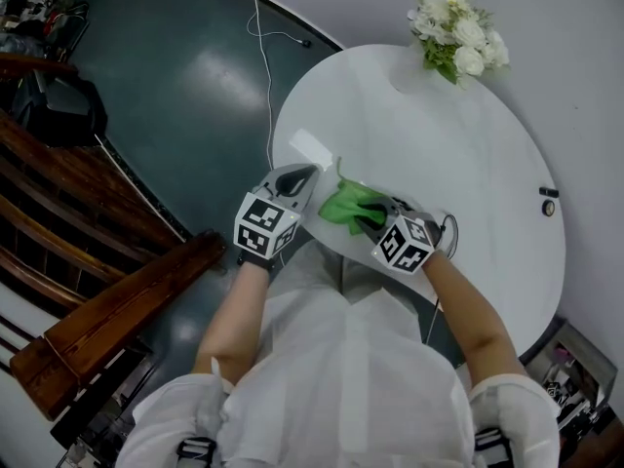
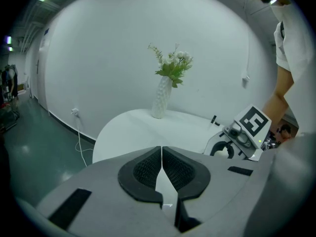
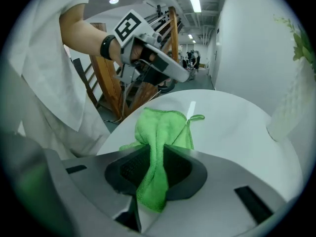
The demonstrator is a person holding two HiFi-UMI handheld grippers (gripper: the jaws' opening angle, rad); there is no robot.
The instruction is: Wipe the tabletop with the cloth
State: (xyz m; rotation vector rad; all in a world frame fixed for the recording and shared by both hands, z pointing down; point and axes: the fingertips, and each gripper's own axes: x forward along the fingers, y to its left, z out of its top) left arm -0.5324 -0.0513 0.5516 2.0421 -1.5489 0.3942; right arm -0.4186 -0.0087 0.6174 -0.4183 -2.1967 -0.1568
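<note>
A green cloth (image 1: pixel 348 204) lies bunched at the near edge of the round white tabletop (image 1: pixel 468 154). My right gripper (image 1: pixel 375 214) is shut on it. In the right gripper view the cloth (image 3: pixel 160 132) is pinched between the jaws (image 3: pixel 157 169), its free end spread on the table (image 3: pixel 232 127) ahead. My left gripper (image 1: pixel 304 175) is just left of the cloth, over the table's edge. Its jaws (image 2: pixel 161 154) are shut with nothing between them. It looks across the tabletop (image 2: pixel 143 127).
A white vase of white flowers (image 1: pixel 453 37) stands at the table's far side, also seen as the vase (image 2: pixel 160 98). A small black object (image 1: pixel 549 200) lies near the right rim. A cable (image 1: pixel 263 47) runs over the dark floor. Wooden furniture (image 1: pixel 117 310) stands on the left.
</note>
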